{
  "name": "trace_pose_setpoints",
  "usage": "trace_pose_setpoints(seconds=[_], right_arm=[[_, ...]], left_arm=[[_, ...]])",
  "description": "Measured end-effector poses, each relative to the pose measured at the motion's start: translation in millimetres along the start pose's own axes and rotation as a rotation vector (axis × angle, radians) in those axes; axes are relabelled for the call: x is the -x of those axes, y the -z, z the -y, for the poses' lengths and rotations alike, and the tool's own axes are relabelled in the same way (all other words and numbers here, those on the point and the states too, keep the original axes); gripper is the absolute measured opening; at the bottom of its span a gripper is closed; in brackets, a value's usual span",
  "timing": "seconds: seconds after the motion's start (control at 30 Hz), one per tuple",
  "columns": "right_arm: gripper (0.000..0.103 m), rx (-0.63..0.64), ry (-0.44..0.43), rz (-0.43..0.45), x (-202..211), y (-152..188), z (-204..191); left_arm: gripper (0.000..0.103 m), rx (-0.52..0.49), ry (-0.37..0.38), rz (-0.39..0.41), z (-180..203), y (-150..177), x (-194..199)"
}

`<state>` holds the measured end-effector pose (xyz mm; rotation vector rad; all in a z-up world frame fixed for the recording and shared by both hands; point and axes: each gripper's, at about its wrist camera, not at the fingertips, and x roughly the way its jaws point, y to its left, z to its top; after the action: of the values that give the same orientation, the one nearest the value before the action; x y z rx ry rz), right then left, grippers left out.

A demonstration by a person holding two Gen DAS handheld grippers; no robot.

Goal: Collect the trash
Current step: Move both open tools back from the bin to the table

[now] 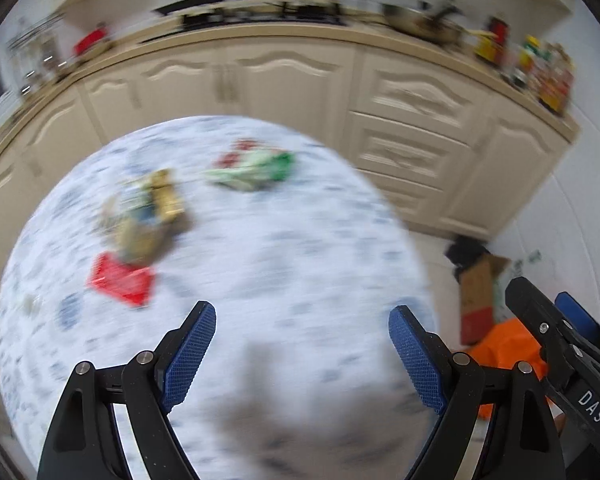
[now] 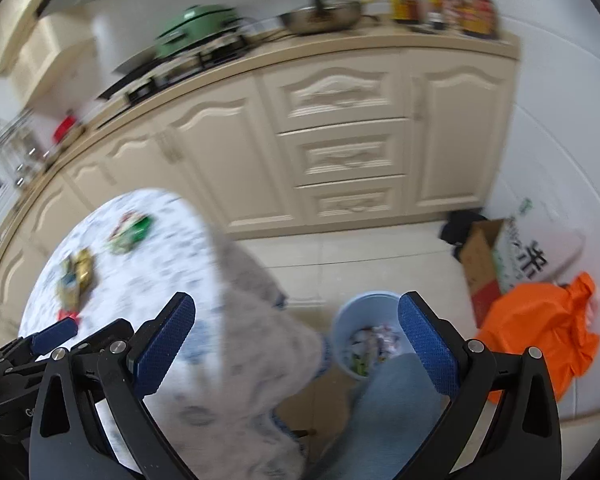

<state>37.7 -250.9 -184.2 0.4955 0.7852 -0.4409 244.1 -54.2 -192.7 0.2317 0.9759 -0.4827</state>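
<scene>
On the round table with a white and blue cloth (image 1: 284, 248) lie a red wrapper (image 1: 122, 282), a gold and blue wrapper pile (image 1: 150, 210) and a green and white wrapper (image 1: 252, 170). My left gripper (image 1: 302, 320) hangs open above the table's near part, nothing between its fingers. My right gripper (image 2: 296, 314) is also open and empty, above the table's edge and the floor. Beneath it stands a pale blue bin (image 2: 366, 336) holding several scraps. The wrappers show again as the green one (image 2: 130, 232) and the gold one (image 2: 78, 270).
Cream kitchen cabinets (image 2: 340, 148) run behind the table, with a stove, a green pot (image 2: 196, 26) and bottles on the counter. On the floor at the right lie a cardboard box (image 2: 484, 268), an orange bag (image 2: 540, 328) and a white sack. A person's blue-trousered knee (image 2: 396, 412) is beside the bin.
</scene>
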Motion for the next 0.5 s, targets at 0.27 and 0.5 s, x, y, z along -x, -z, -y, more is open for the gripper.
trace_pose_setpoints(seconds=[0.27, 0.5], right_arm=[[0.103, 0.188, -0.149, -0.052, -20.0, 14.7, -109.3], [0.103, 0.299, -0.273, -0.039, -34.8, 21.6, -184.9]], left_arm=[[0.086, 0.213, -0.125, 0.001, -116.6, 27.0, 33.4], [0.086, 0.397, -0.195, -0.01, -208.8, 52.2, 49.1]])
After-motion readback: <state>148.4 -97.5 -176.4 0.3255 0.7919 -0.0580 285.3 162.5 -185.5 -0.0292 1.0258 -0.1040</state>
